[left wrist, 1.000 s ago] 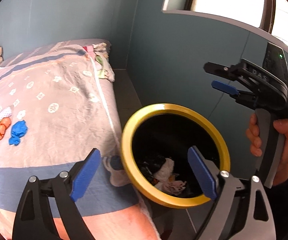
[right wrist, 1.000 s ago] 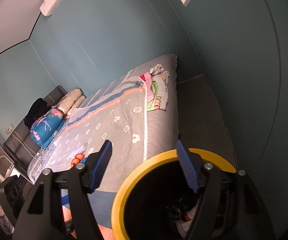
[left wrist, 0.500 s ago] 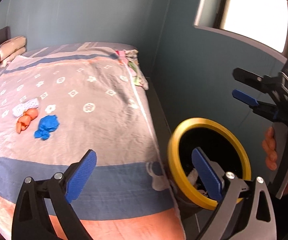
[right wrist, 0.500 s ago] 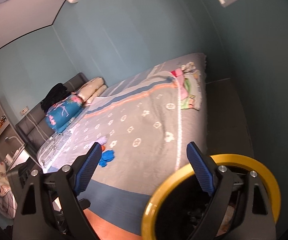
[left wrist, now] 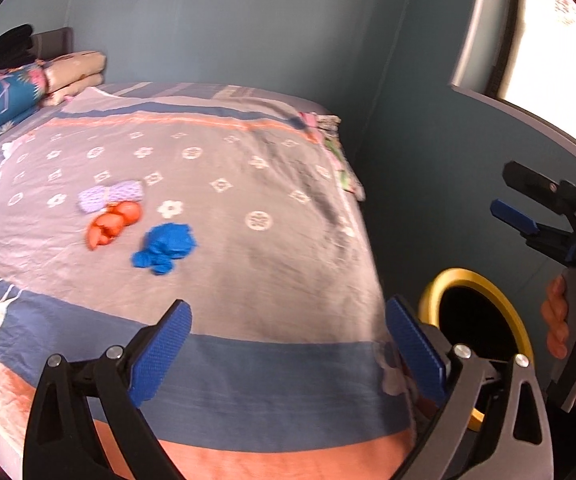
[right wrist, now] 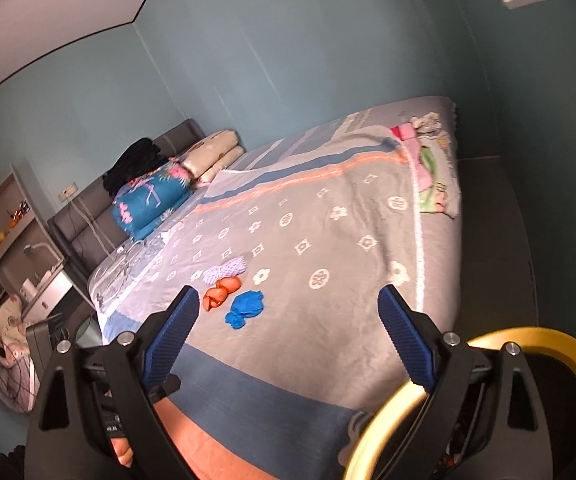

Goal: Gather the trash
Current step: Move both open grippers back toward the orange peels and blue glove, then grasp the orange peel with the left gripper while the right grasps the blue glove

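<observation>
Three crumpled scraps lie together on the grey patterned bedspread: a blue one, an orange one and a lilac one. The right wrist view shows the same blue scrap, orange scrap and lilac scrap. My left gripper hangs open and empty above the bed's near edge. My right gripper is empty too, and its jaws are opening. The black bin with a yellow rim stands on the floor at the bed's right corner, partly behind the fingers.
A folded blue floral quilt and pillows lie at the head of the bed. Small folded clothes sit at its far edge. A dark floor strip runs between bed and wall. Shelves stand at the far left.
Both views have swung left, away from the bin and over the bed. The bin has slid to the lower right edge, and the scraps now sit nearer the middle. The right jaws stand wider.
</observation>
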Available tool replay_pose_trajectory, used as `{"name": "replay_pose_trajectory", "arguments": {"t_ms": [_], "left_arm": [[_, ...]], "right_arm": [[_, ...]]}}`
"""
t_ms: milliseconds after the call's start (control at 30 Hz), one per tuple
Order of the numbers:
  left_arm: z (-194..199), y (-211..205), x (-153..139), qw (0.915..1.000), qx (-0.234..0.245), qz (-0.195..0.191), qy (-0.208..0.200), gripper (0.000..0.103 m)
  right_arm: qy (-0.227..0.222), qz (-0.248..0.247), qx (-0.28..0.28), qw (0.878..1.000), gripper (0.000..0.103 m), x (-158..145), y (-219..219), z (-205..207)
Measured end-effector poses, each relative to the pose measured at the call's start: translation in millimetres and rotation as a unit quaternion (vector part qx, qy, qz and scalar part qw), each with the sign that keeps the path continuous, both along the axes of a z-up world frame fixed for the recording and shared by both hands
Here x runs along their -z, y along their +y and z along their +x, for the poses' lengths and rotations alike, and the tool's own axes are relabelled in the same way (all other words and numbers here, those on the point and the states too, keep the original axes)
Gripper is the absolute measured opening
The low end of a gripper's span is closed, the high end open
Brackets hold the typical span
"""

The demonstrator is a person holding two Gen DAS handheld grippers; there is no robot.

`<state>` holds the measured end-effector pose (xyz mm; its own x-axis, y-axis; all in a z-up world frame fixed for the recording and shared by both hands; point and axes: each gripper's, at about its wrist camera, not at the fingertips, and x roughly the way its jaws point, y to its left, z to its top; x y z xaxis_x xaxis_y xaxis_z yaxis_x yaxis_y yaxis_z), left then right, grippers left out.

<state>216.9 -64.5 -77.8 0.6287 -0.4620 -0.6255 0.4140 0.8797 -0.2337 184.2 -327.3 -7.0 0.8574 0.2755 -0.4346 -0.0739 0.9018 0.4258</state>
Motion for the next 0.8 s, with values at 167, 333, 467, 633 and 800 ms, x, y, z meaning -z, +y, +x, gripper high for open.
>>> {"name": "replay_pose_trajectory", "arguments": {"t_ms": [167,333,467,633,800], "left_arm": [[26.4,41.5,4.6,0.9987,-0.050,-0.004,0.001,0.094],[57.7,81.2,16.1,0.9945,-0.105,0.000,0.009,0.094],[85.2,107.9,34.4,0.9903,-0.137,0.003,0.026,0.094],[119.6,134.3,57.4,0.9846,-0.170,0.003,0.041,0.094],[151.9,148.5,73.8,0.9822,-0.182,0.008,0.045,0.094]], "right_arm": [[0.011,-0.017,-0.025,0.999,0.088,6.5,27.3,28.2],[0.038,-0.031,-0.052,0.997,0.088,22.8,59.7,72.8],[0.060,-0.045,-0.074,0.994,0.088,39.3,86.7,106.0],[0.106,-0.058,-0.100,0.988,0.088,67.6,119.3,151.5],[0.146,-0.078,-0.126,0.978,0.088,100.0,152.2,198.5]]}}
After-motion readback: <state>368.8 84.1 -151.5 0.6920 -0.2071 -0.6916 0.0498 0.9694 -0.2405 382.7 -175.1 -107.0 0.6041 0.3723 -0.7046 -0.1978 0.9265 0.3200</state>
